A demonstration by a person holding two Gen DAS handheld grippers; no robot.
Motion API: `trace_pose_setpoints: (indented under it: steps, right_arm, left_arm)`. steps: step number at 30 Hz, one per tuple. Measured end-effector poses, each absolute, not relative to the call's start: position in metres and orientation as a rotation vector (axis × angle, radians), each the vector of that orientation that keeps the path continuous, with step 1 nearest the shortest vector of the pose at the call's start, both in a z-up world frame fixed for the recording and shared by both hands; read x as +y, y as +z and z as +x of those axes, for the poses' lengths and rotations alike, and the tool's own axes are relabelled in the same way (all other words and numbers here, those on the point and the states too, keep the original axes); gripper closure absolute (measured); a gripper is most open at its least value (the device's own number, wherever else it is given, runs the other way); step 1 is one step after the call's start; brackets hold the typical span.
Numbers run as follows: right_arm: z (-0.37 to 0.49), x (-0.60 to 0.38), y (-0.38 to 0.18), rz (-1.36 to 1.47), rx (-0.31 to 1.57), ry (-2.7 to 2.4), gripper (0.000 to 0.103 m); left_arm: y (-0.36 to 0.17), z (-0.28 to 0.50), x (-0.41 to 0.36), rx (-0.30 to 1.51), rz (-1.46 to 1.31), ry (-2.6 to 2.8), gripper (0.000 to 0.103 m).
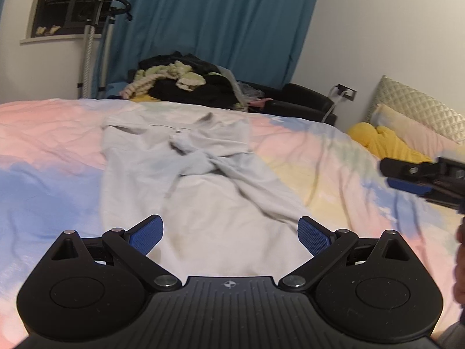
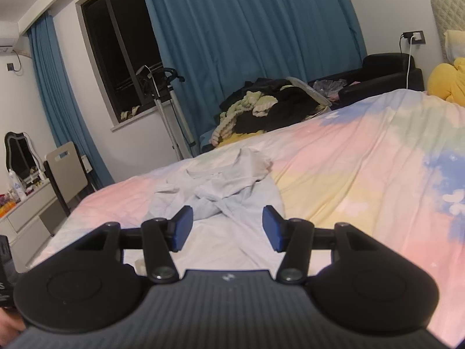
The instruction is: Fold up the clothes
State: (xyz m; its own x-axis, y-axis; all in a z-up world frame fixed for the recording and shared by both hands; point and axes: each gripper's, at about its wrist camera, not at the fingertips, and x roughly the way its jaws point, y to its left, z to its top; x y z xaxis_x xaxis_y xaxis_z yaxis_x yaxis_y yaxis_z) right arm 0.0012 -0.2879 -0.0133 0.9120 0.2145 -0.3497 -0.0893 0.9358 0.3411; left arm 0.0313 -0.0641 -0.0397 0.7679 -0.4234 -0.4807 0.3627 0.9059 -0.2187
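Note:
A pale grey garment [image 1: 186, 180] lies spread on the pastel bedspread [image 1: 43, 180], its sleeves crossed over the middle. My left gripper [image 1: 229, 232] is open and empty, hovering just above the garment's near end. My right gripper [image 2: 226, 224] is open and empty, also above the near part of the garment [image 2: 221, 197]. The right gripper also shows at the right edge of the left wrist view [image 1: 407, 177], above the bedspread to the right of the garment.
A pile of dark and light-green clothes [image 1: 186, 81] sits beyond the bed's far edge. A yellow plush [image 1: 383, 142] and pillows [image 1: 412, 125] lie at the headboard. A garment steamer [image 1: 96, 43], blue curtains [image 1: 209, 29] and a black armchair [image 2: 383, 72] stand behind.

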Motion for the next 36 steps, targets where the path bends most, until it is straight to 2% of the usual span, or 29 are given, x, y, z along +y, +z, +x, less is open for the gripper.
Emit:
trace_pose_setpoints:
  steps: [3, 9, 11, 16, 26, 27, 29, 31, 32, 36]
  right_arm:
    - [0.0, -0.295, -0.014, 0.329, 0.391, 0.166, 0.048]
    - [-0.008, -0.315, -0.013, 0.333, 0.346, 0.105, 0.034]
    - [-0.01, -0.322, -0.014, 0.335, 0.338, 0.085, 0.033]
    - [-0.021, -0.349, -0.012, 0.385, 0.283, 0.027, 0.02]
    - [-0.025, -0.395, -0.019, 0.554, 0.244, -0.089, 0.019]
    - [-0.026, -0.394, -0.019, 0.553, 0.243, -0.09, 0.019]
    - [-0.026, -0.394, -0.019, 0.549, 0.239, -0.091, 0.019]
    - [-0.026, -0.394, -0.019, 0.541, 0.237, -0.096, 0.018]
    - [-0.025, -0.393, -0.019, 0.539, 0.237, -0.099, 0.018]
    - [-0.027, -0.396, -0.02, 0.559, 0.212, -0.089, 0.018]
  left_arm:
    - [-0.039, 0.028, -0.084, 0.564, -0.112, -0.457, 0.003]
    - [-0.047, 0.028, -0.132, 0.619, -0.11, -0.532, 0.004]
    - [-0.051, 0.028, -0.15, 0.641, -0.111, -0.559, 0.006]
    - [-0.06, 0.027, -0.193, 0.686, -0.094, -0.633, 0.021]
    - [-0.084, 0.015, -0.245, 0.758, 0.018, -0.728, 0.025]
    - [-0.087, 0.014, -0.248, 0.776, 0.028, -0.731, 0.028]
    - [-0.092, 0.014, -0.248, 0.805, 0.038, -0.72, 0.042]
    - [-0.097, 0.014, -0.247, 0.83, 0.041, -0.696, 0.091]
    - [-0.098, 0.014, -0.245, 0.841, 0.036, -0.686, 0.097]
    - [-0.073, 0.008, -0.213, 0.831, -0.059, -0.688, 0.099]
